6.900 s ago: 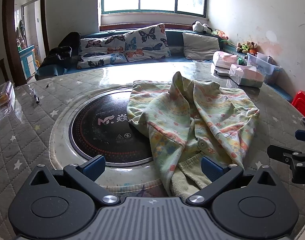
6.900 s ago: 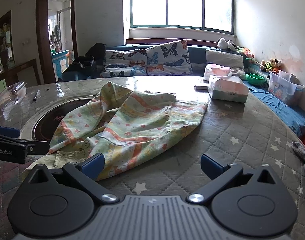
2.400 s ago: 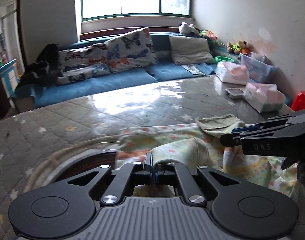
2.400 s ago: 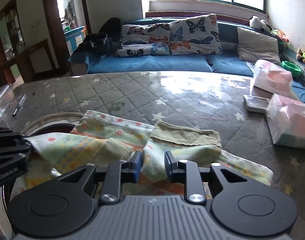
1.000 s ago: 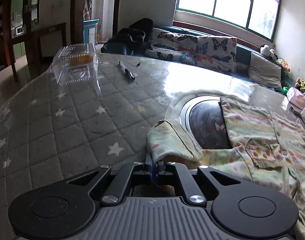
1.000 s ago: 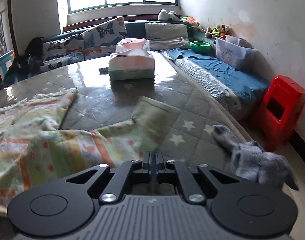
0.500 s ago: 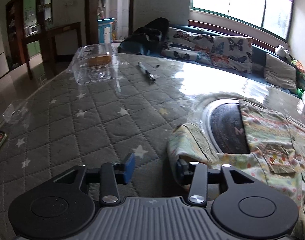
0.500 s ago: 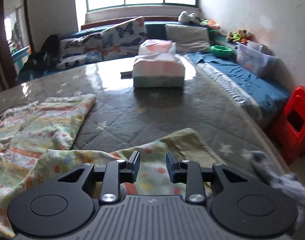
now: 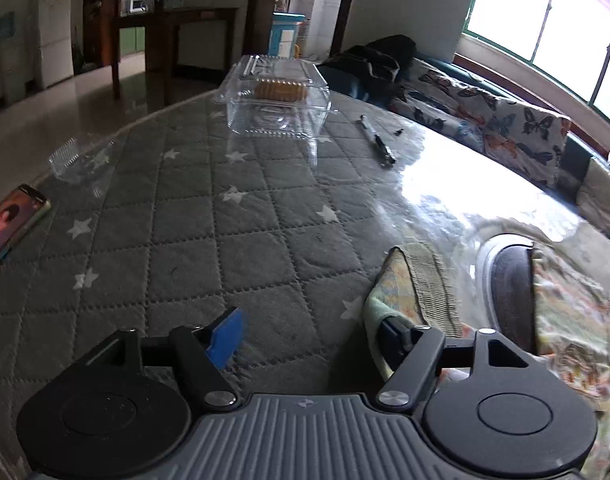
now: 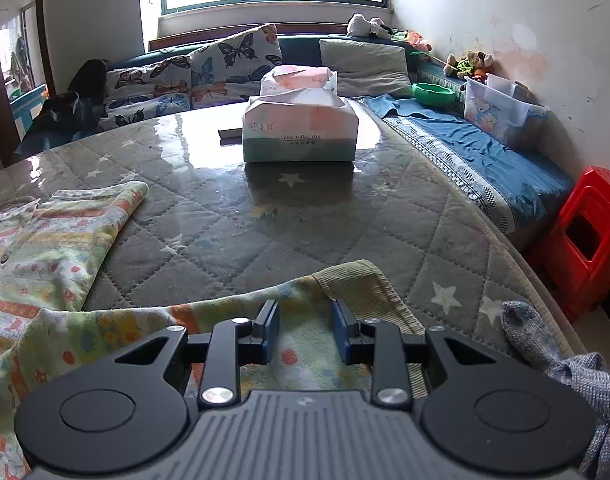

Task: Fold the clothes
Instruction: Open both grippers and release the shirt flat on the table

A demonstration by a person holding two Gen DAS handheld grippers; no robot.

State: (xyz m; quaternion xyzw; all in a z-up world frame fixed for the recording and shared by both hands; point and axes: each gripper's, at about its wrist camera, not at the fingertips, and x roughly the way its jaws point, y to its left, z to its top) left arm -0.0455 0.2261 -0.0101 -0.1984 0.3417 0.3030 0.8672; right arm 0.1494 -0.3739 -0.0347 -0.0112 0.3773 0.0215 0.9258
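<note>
A pastel patterned shirt with ribbed green cuffs lies spread on the quilted round table. In the left wrist view its left sleeve [image 9: 413, 280] lies flat, cuff pointing away, body [image 9: 577, 320] at the right. My left gripper [image 9: 305, 330] is open wide; the sleeve touches its right finger. In the right wrist view the other sleeve [image 10: 305, 300] lies under my right gripper [image 10: 305, 330], which is open a finger's width above it, holding nothing. The shirt body [image 10: 45, 240] lies at the left.
A clear plastic box [image 9: 277, 100], a pen [image 9: 377, 146], a phone [image 9: 13, 224] and a small clear cup [image 9: 71, 160] lie on the table's left side. Tissue packs [image 10: 301, 128] stand at the far right side. A grey sock [image 10: 553, 360] lies at the edge. A red stool [image 10: 585, 236] stands beyond.
Both grippers were shut on the sleeve cuffs a second ago. They have opened and let go, the left opening wider; both sleeves now lie flat, stretched outward.
</note>
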